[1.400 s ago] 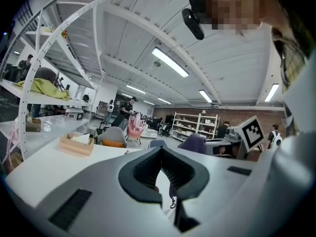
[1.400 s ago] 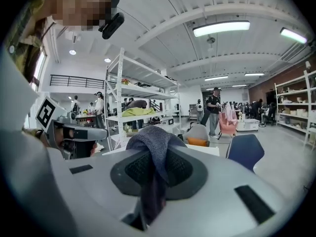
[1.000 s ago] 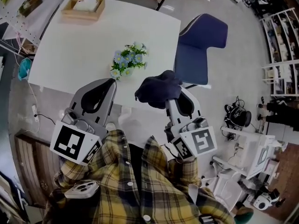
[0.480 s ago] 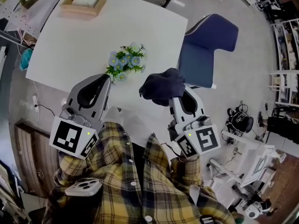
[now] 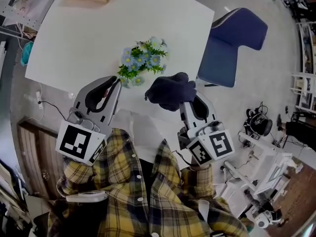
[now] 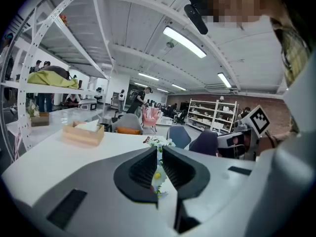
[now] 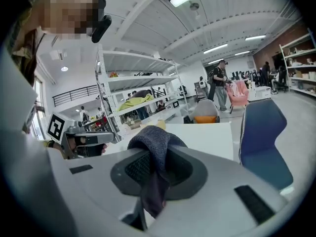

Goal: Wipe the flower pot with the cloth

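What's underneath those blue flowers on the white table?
Green leaves and the white table show beneath the flowers. The pot can't be made out: the blooms cover it from above, and the left tool blocks it in its own view.

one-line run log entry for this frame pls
left tongs: shut, empty | right tongs: shut on cloth | flower pot: on white table, ahead of both tongs

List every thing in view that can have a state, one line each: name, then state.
left gripper: shut, empty.
right gripper: shut on the cloth.
cloth: bunched, clamped in the jaws.
flower pot: upright on the table, cloth not on it.
tissue box: tissue sticking out of the top.
blue chair: nobody in it.
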A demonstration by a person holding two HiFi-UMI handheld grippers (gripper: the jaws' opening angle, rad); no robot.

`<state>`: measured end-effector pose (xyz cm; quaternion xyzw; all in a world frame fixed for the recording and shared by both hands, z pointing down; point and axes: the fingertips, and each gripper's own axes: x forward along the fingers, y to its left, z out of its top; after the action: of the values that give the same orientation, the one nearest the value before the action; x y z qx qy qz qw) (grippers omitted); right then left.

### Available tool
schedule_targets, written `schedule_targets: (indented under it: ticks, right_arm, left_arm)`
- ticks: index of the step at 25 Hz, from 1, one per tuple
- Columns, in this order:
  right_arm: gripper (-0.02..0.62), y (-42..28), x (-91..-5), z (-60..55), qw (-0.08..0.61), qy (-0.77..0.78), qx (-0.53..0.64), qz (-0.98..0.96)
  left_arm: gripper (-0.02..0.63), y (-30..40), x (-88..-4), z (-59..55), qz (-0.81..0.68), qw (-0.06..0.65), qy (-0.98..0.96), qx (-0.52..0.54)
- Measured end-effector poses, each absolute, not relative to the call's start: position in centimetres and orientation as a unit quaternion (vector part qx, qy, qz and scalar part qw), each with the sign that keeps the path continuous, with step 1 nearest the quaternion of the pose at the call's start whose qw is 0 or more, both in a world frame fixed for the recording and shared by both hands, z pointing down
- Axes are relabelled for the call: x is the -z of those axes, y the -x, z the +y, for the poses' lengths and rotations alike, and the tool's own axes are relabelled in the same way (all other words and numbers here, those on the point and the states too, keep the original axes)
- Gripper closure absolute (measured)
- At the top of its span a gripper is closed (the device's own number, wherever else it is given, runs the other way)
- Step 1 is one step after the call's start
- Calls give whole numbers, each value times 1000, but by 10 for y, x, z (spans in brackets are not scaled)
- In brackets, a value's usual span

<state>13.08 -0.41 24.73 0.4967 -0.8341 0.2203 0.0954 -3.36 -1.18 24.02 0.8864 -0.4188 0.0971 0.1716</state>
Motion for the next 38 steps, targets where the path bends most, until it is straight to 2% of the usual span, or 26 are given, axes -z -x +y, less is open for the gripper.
schedule_targets:
  ticks: [8,14,20,29,34,38]
  right_arm:
    - [560,-129,-292,-7,115,-498,-254,-821]
    - [560,-124,-312,-14,122,-494,-268,-818]
    - [560,-120,-331,-22,134,-487,-274,-819]
    - [560,-114,-352,-25,138,-476,-298,-816]
    - [560,-113,-357,-27,141,-473,-300,-816]
    - [560,-115,-361,-27,143,-473,-304,-815]
  left_arm:
    - [490,35,-290,-5,-392,186,-891,-130]
    - [370,34,-319,2,-358,202,-899,-148]
    - [287,33,-349,3,-354,214,-897,-157]
    - [235,27,-387,-17,-338,144,-907,-206]
    - [170,25,-400,-33,-304,113,-918,-229]
    - [170,18,-400,-42,-285,107,-927,-221]
